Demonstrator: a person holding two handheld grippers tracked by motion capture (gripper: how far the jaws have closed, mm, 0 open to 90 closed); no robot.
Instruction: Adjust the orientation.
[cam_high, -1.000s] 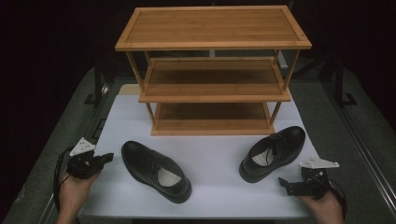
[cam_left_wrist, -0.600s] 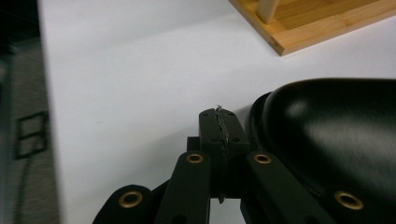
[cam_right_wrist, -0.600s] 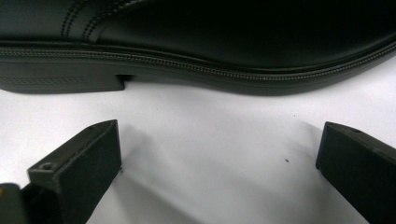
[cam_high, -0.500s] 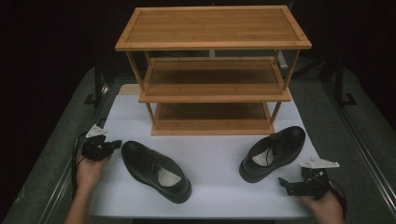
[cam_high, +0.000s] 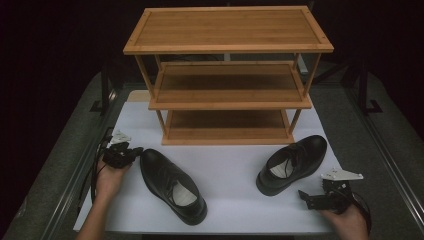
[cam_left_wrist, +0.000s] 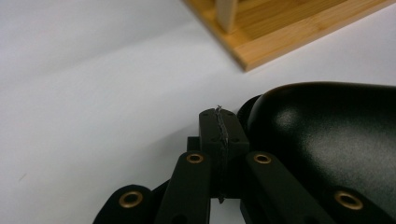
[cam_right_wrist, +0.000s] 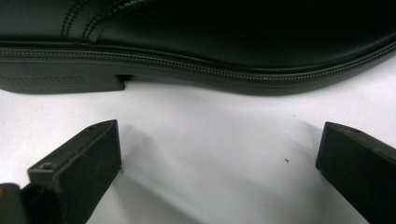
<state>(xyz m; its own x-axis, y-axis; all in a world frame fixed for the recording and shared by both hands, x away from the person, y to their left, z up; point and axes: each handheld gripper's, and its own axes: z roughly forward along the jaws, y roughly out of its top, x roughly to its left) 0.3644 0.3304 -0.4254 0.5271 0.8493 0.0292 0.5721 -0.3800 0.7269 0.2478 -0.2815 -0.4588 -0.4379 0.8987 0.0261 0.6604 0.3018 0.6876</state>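
Left black shoe (cam_high: 172, 185) on the white mat (cam_high: 230, 170), toe toward the near edge, heel toward the wooden rack (cam_high: 227, 75). Left gripper (cam_high: 134, 151) pressed together, holding nothing, tips just beside the heel; contact impossible to tell. Right gripper (cam_high: 303, 196) spread wide and empty, near the sole edge of the right black shoe (cam_high: 292, 164), not touching.
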